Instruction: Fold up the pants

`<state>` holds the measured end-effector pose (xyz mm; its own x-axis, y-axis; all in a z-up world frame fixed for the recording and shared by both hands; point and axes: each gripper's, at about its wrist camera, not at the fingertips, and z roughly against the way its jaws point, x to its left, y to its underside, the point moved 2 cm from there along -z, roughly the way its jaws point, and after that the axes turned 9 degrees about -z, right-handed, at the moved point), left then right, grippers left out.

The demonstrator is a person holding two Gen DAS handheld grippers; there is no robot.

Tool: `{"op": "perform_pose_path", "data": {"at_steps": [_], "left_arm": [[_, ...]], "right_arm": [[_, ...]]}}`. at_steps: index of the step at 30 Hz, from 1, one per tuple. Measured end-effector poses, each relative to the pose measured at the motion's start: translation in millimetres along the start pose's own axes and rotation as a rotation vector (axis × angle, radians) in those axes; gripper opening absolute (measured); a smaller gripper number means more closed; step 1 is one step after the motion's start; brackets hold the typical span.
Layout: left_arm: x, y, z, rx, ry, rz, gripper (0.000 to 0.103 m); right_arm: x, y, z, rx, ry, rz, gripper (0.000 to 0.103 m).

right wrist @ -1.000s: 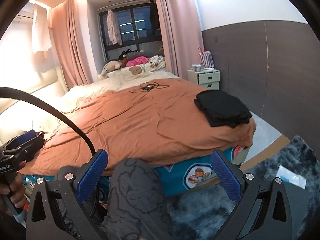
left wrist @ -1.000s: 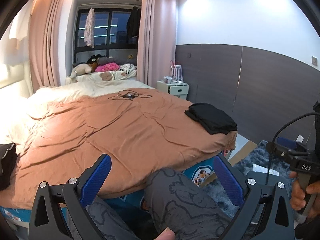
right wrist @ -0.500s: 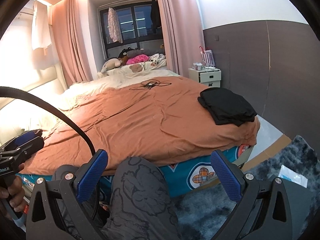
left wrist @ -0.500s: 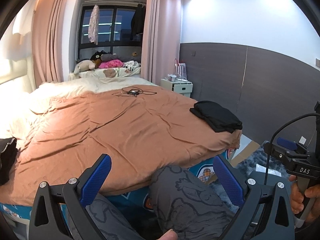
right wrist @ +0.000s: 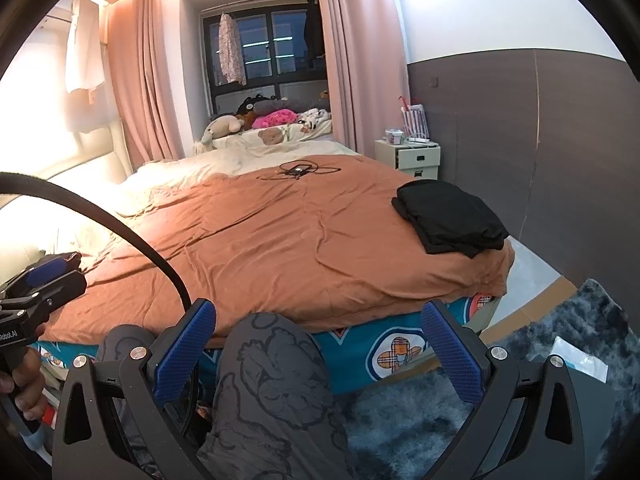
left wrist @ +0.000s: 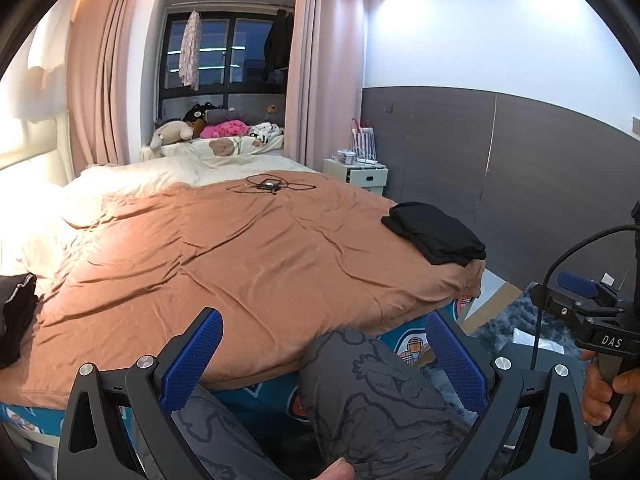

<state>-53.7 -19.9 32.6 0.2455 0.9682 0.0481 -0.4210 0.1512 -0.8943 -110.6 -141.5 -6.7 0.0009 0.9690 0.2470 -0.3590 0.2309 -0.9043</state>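
A stack of folded black pants (left wrist: 436, 238) lies at the right edge of the orange bed cover (left wrist: 224, 256); it also shows in the right wrist view (right wrist: 450, 218). More black clothing (left wrist: 14, 320) lies at the cover's left edge. My left gripper (left wrist: 322, 354) is open and empty, held off the foot of the bed above the person's grey-trousered knee (left wrist: 372, 392). My right gripper (right wrist: 316, 342) is open and empty, also off the bed's foot. Each gripper shows at the edge of the other's view.
A tangled black cable with a small device (left wrist: 270, 186) lies far on the cover. Stuffed toys (left wrist: 208, 130) sit by the window. A white nightstand (left wrist: 358, 174) stands at the right wall. A grey shaggy rug (right wrist: 540, 360) covers the floor.
Both grippers have shifted slightly, so the bed and the black stack sit a little more to the right and higher in view. Both stay open and empty.
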Motion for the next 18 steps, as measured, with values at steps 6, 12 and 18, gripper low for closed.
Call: {"op": "perform_pose_path", "data": {"at_steps": [6, 12, 18], "left_arm": [[0, 0, 4, -0.005, -0.003, -0.009, 0.102], [1, -1, 8, -0.014, 0.0, -0.012, 0.102], [0, -3, 12, -0.025, -0.009, -0.02, 0.102]], "right_arm": [[-3, -3, 2, -0.003, -0.004, -0.001, 0.103], [-4, -4, 5, -0.007, -0.008, 0.001, 0.103], [-6, -4, 4, -0.01, -0.007, 0.009, 0.103]]}}
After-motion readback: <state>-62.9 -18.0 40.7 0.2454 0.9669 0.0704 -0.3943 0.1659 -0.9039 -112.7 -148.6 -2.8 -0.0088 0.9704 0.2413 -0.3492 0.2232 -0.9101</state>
